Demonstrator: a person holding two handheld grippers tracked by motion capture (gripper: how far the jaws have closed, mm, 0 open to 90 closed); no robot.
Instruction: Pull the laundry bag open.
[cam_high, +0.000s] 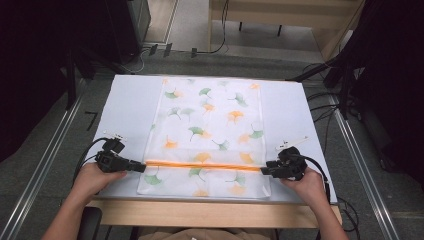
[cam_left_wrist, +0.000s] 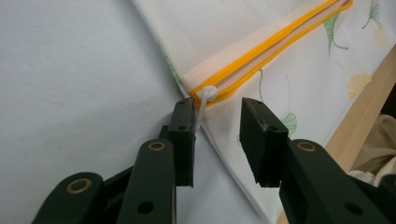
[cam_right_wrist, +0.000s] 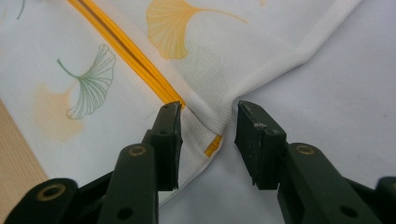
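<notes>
A white mesh zip bag printed with green and orange ginkgo leaves (cam_high: 207, 135) lies flat along the middle of the pale grey-white counter (cam_high: 130, 110), its near end close to the counter's wooden front edge (cam_high: 210, 212). Bare counter lies open on both sides of the bag. An orange zipper (cam_high: 202, 165) crosses the bag near that end.

Both forearms come in from below, each hand wrapped round its tool at one end of the zipper. The left tongs (cam_left_wrist: 217, 137) stand apart, the white zipper pull (cam_left_wrist: 205, 95) just against the inner jaw tip. The right tongs (cam_right_wrist: 208, 140) stand apart too, straddling a puckered fold of the bag's hem at the zipper's end, not clamped on it.
</notes>
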